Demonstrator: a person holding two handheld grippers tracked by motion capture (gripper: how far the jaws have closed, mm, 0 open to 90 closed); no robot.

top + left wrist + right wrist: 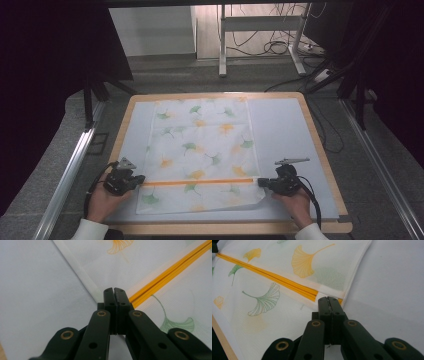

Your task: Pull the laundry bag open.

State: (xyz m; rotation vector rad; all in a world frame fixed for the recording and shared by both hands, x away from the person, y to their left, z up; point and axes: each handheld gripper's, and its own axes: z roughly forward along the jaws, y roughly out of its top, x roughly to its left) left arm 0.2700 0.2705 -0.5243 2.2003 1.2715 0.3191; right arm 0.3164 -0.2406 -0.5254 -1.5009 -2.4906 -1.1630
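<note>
left gripper [136, 179] and right gripper [263, 182] both clenched, each pinching one end of the orange stripe [197, 182] of the ginkgo-print mesh bag [200, 150], spread flat between the two sets of fingertips on the pale mat [285, 130]. risk if pulled unevenly: thin hem slipping out of one pinch, or fabric bunching. plenty of bare mat beyond the fingertips; table edge [225, 228] close behind.

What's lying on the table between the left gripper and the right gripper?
In the high view, the leaf-print cloth spans the stretch between the left gripper and the right gripper, its orange stripe running straight from one to the other.
</note>
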